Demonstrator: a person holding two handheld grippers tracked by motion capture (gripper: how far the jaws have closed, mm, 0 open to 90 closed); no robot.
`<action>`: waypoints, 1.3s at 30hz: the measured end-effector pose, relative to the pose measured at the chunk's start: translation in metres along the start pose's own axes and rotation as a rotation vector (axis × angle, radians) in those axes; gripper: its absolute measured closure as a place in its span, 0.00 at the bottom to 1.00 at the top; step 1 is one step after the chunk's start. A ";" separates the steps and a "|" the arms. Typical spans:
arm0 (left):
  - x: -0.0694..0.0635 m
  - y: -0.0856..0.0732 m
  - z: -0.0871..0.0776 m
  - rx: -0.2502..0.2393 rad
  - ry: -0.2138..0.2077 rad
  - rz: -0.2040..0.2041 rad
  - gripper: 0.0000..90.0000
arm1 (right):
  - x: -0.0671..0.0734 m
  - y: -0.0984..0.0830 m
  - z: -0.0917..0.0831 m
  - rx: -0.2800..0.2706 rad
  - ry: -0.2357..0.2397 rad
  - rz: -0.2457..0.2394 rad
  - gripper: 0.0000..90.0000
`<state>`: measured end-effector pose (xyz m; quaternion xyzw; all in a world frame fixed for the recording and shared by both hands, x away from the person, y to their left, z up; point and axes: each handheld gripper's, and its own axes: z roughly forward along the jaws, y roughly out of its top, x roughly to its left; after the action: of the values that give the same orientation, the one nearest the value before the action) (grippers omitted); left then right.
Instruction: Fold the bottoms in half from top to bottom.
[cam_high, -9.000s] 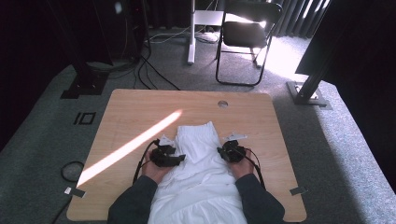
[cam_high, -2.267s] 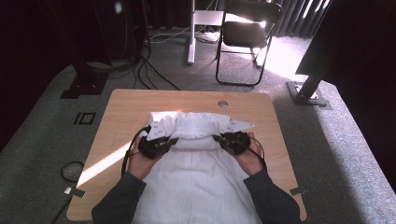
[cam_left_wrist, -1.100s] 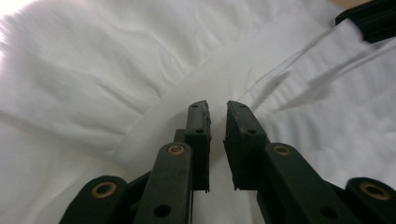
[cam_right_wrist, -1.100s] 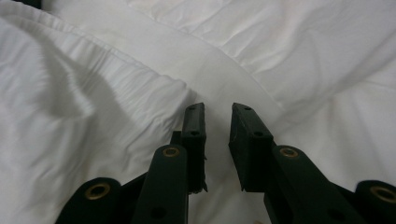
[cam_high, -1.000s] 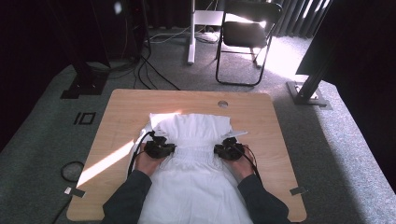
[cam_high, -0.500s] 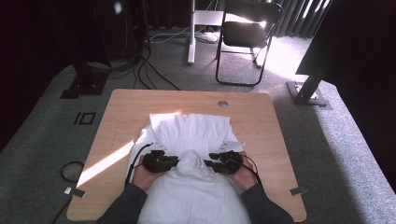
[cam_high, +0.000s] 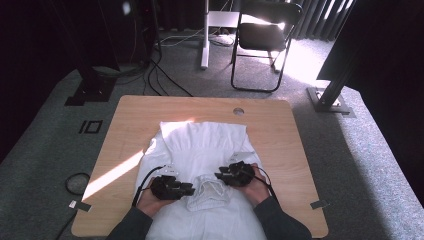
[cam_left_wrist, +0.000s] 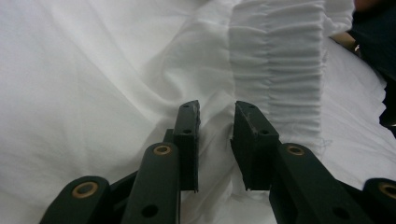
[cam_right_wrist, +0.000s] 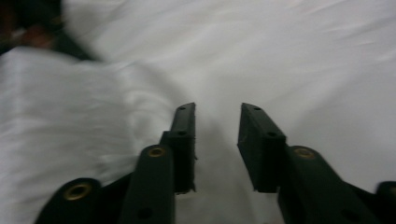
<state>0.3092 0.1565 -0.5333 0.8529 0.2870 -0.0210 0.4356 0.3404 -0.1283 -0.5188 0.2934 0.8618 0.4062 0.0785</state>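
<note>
I see a light wooden table (cam_high: 125, 130) with a round cable hole (cam_high: 238, 111) near its far edge, and on it lies a white garment (cam_high: 200, 145) spread from the middle down over the near edge, with a sunlit stripe toward the near left corner.

My high view sits above the near edge, looking forward and down over the whole light wooden table (cam_high: 280, 125). Both gripper views ride low, looking along their jaws, very close to the white gathered cotton garment (cam_left_wrist: 93, 70), shared with the high view.
</note>
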 end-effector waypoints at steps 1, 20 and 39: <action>0.000 0.000 -0.001 -0.007 0.003 -0.004 0.78 | 0.007 -0.002 -0.001 0.007 0.033 -0.021 0.76; -0.006 0.003 0.014 0.091 0.114 0.045 0.74 | 0.013 -0.030 -0.017 0.149 -0.035 -0.087 0.72; 0.102 0.047 0.010 -0.029 0.520 -0.081 0.58 | -0.103 0.008 0.035 -0.001 -0.282 0.134 0.59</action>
<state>0.4205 0.1758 -0.5346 0.8113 0.4233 0.1855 0.3580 0.4408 -0.1596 -0.5462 0.4044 0.8205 0.3658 0.1714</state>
